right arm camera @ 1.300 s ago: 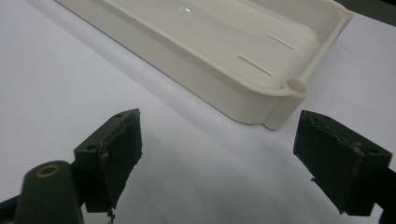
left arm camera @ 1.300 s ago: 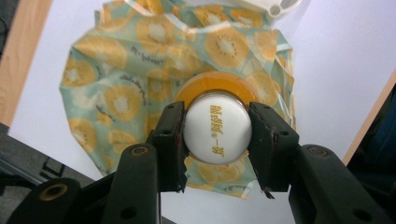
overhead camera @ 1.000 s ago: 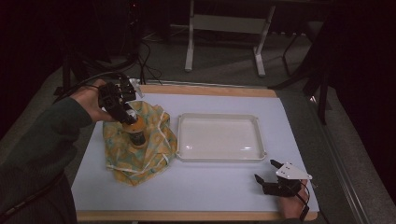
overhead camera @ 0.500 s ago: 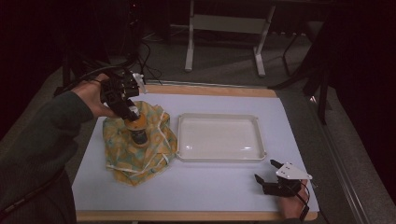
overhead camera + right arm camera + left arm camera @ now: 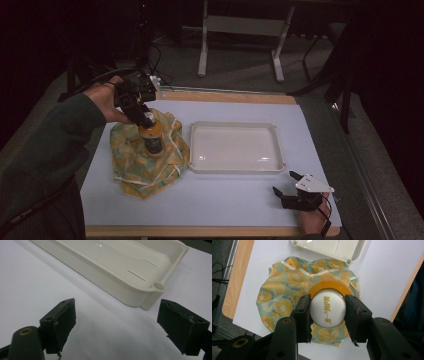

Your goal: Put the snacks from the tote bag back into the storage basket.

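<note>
Left hand-held gripper [image 5: 327, 312] clamps the white cap of a rigid, smooth orange bottle [image 5: 152, 139] over soft fruit-print cloth [image 5: 131, 162]; likely slippery, so gripping the cap suits.

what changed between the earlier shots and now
The left gripper, shut on the white cap of the jar, has lifted a little and drifted toward the table's far left edge, taking the jar with it above the patterned cloth. The right gripper stayed open in the same spot near the white tray, which has not moved.
</note>
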